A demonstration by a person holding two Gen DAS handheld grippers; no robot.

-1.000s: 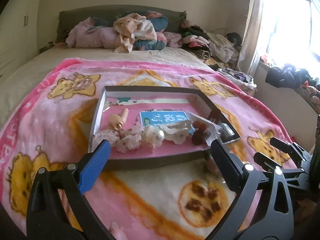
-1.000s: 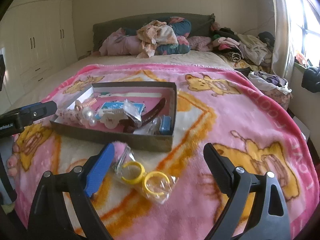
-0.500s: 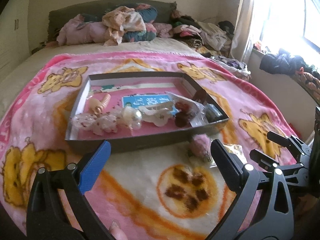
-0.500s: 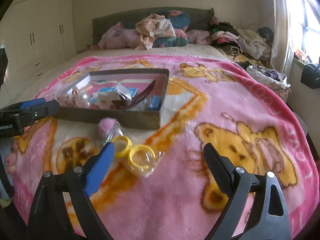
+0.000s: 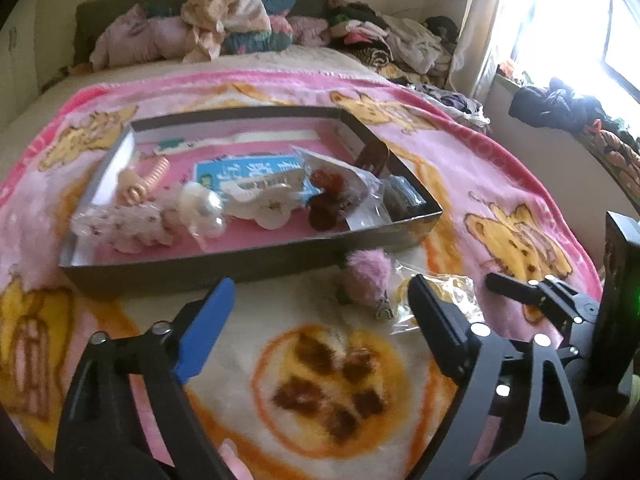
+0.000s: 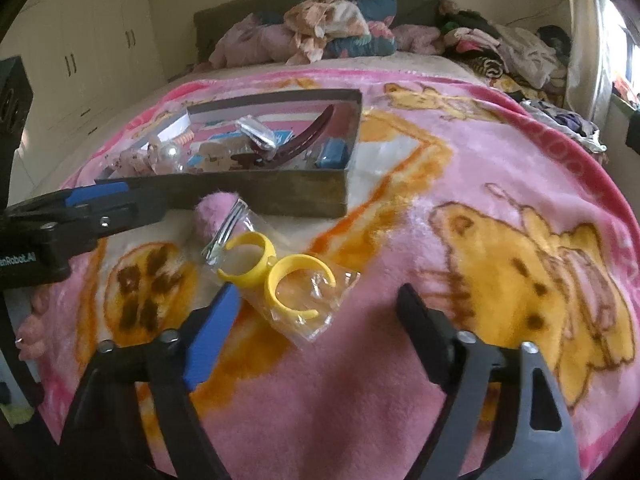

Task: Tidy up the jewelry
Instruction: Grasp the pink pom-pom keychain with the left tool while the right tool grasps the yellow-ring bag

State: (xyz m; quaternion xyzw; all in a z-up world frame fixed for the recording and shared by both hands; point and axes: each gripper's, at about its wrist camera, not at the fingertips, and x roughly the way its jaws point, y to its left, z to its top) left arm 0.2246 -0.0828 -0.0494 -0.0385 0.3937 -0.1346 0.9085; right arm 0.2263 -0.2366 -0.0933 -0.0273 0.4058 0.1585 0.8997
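Note:
A shallow dark box (image 5: 256, 260) (image 6: 296, 196) with a pink floor lies on the pink blanket and holds several hair clips, pearls and small bags. In front of it lie a pink fluffy clip (image 5: 366, 276) (image 6: 214, 220) and a clear bag with two yellow rings (image 6: 280, 276) (image 5: 440, 292). My left gripper (image 5: 320, 312) is open and empty just before the box. My right gripper (image 6: 320, 312) is open and empty right behind the ring bag. The left gripper also shows at the left edge of the right wrist view (image 6: 80, 208).
The pink bear blanket (image 6: 500, 240) covers the bed. Piled clothes (image 5: 224, 20) lie at the headboard and more clothes (image 5: 400, 44) at the far right. White wardrobes (image 6: 88, 48) stand left. A window ledge with dark clothes (image 5: 560, 104) runs along the right.
Both grippers have drawn back and swung left of the box. The ring bag and fluffy clip now sit closer to the right gripper's jaws. Nothing was picked up.

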